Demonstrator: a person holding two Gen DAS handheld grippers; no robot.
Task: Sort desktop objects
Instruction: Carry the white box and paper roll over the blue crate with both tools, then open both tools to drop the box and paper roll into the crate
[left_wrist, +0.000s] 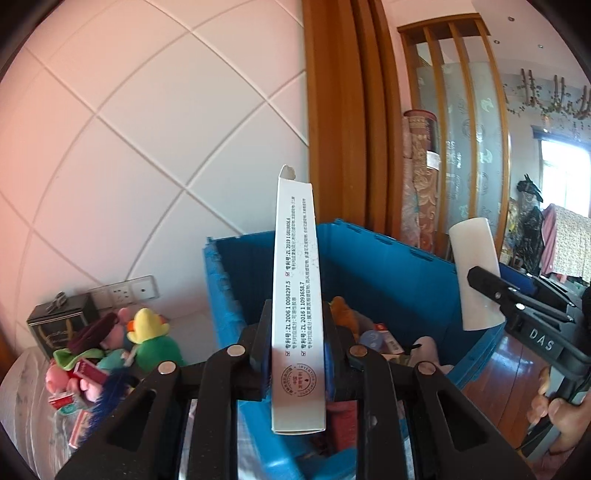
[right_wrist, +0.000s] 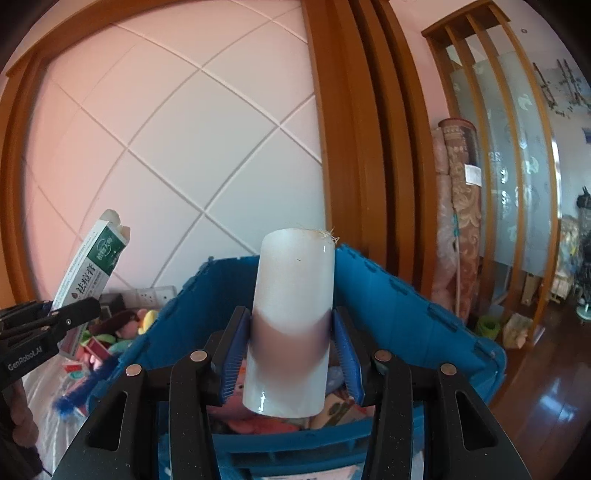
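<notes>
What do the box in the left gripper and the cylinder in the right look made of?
Box: thin printed cardboard, matte, with creased edges and a torn end flap. Cylinder: smooth and glossy with sharp highlights, white fading to purple; likely glazed ceramic or hard plastic, can't tell which.

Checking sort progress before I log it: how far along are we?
Partly done: the blue crate already holds several items. In hand: left gripper clamps a toothpaste box, right gripper a white cylinder, both above the crate. Left: plush toys and small red boxes beside it.
</notes>
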